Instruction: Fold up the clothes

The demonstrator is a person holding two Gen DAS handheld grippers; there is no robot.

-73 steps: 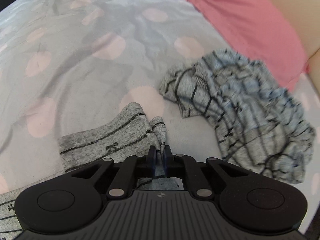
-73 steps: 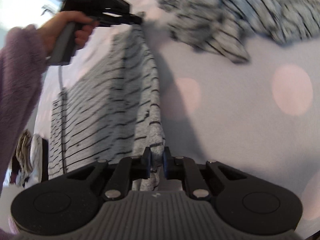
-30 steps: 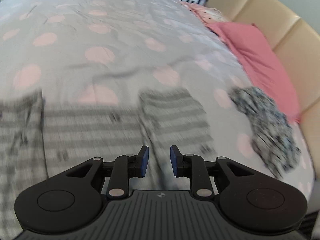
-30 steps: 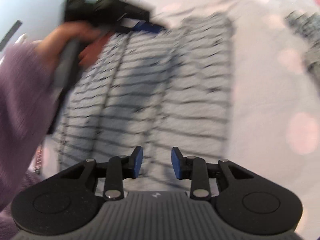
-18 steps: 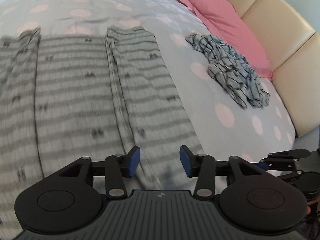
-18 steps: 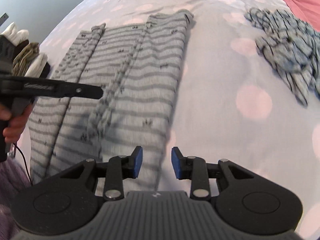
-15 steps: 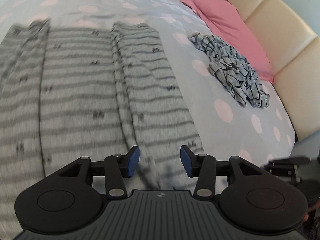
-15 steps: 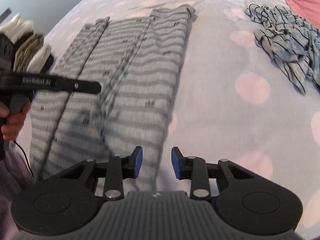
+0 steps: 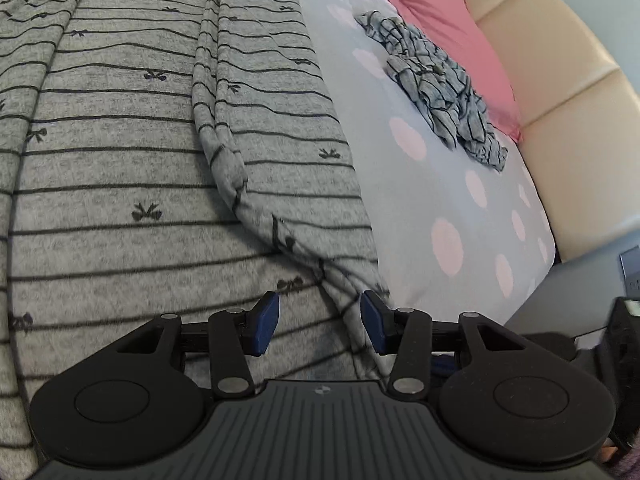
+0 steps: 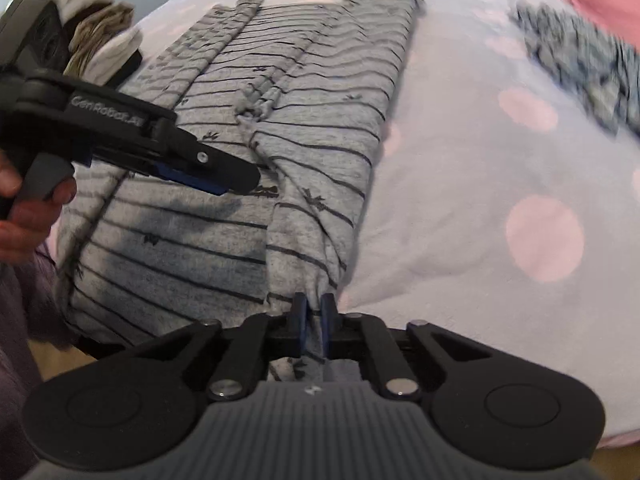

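The right hand-held gripper (image 10: 314, 312), tilted downward, has just closed, pinching cloth (image 10: 304, 216). The left hand-held gripper (image 9: 318, 322) is parted, its jaws clear of the cloth.

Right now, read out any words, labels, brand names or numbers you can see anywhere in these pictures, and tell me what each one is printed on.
"GenRobot.AI": pale raised lettering on the black side of the left gripper, seen in the right wrist view; the last letters are soft.
A small round emblem on the left gripper's ribbed body in its own wrist view: too small to read.
The gray striped garment carries only little bow motifs, no text.
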